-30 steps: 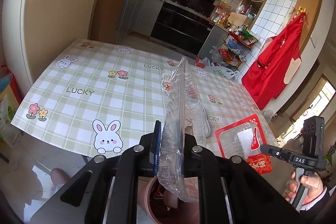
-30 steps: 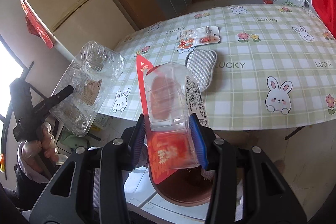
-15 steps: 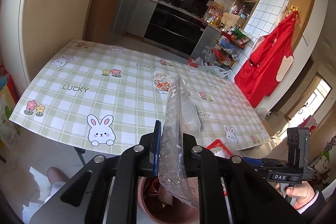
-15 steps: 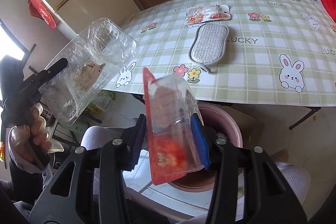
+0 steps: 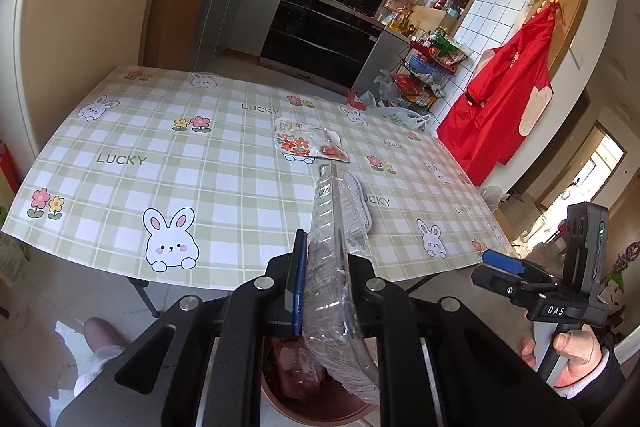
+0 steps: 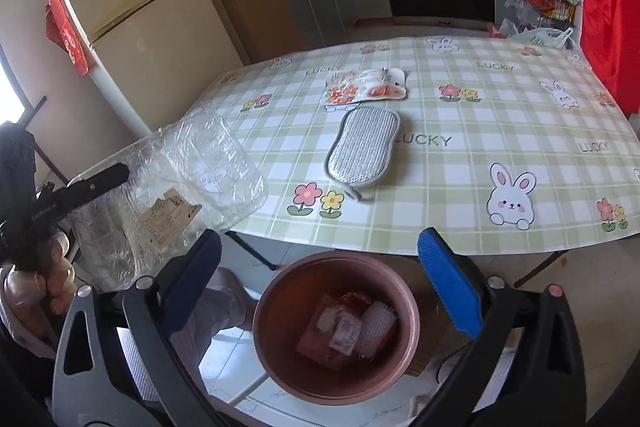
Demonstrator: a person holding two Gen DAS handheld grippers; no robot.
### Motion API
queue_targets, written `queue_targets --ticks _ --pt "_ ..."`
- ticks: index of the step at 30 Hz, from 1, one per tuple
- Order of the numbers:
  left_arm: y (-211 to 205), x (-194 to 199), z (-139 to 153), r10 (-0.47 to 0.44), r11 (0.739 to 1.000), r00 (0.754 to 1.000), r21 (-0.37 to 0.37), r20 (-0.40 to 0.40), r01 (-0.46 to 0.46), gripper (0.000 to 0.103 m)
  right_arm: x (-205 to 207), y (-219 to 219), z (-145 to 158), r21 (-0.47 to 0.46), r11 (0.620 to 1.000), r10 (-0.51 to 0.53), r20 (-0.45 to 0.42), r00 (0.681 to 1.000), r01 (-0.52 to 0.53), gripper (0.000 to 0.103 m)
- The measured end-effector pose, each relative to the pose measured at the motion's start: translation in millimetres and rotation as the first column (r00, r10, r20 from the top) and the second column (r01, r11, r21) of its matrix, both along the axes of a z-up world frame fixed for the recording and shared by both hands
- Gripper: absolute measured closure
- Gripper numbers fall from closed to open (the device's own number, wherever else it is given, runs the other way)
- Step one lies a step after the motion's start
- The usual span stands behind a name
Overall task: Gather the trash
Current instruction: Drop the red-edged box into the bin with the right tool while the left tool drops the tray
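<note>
Though unclamped, wrapper (image 6: 345,327) below right tongs (image 6: 320,279)

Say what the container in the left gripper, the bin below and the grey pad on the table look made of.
Clear clamshell container: thin glossy plastic, see-through, crinkled.
Trash bin: likely matte brown-pink plastic, smooth moulded rim.
Grey pad: seemingly woven cloth with a silvery sheen, stitched edge.

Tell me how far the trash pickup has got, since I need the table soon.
Done: a red packet lies in the pink bin, and the right gripper, jaws just opened, hangs empty above it. In hand: the left gripper clamps a clear plastic tray. Left: a flowered wrapper on the table; the grey pad may not be trash.
</note>
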State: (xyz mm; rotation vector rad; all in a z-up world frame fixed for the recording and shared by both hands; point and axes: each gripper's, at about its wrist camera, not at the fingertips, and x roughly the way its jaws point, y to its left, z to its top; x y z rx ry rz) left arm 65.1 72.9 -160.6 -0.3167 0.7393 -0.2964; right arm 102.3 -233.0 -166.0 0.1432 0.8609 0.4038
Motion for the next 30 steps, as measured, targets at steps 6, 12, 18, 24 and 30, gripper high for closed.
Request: queue_targets --ticks 6,12,18,24,30 --pt "-21 1 -7 -0.057 0.998 0.998 0.019 -0.031 0.058 0.09 -2 -22 19 -0.004 0.996 -0.085 0.099 0.991 0.085 0.006" --pt "-52 3 -12 -0.146 0.988 0.987 0.04 -0.063 0.148 0.09 -2 -44 28 0.015 0.991 -0.136 0.129 0.982 0.135 0.006" --pt "-82 6 -23 -0.224 0.971 0.968 0.056 -0.111 0.231 0.09 -2 -68 28 0.04 0.982 -0.189 0.124 0.974 0.185 0.006" --pt "-100 8 -31 -0.262 0.961 0.955 0.053 -0.141 0.272 0.09 -2 -78 26 0.05 0.977 -0.212 0.113 0.971 0.208 0.006" --pt "-113 10 -39 -0.298 0.951 0.94 0.031 -0.164 0.307 0.089 -1 -82 21 0.061 0.974 -0.225 0.092 0.97 0.22 0.006"
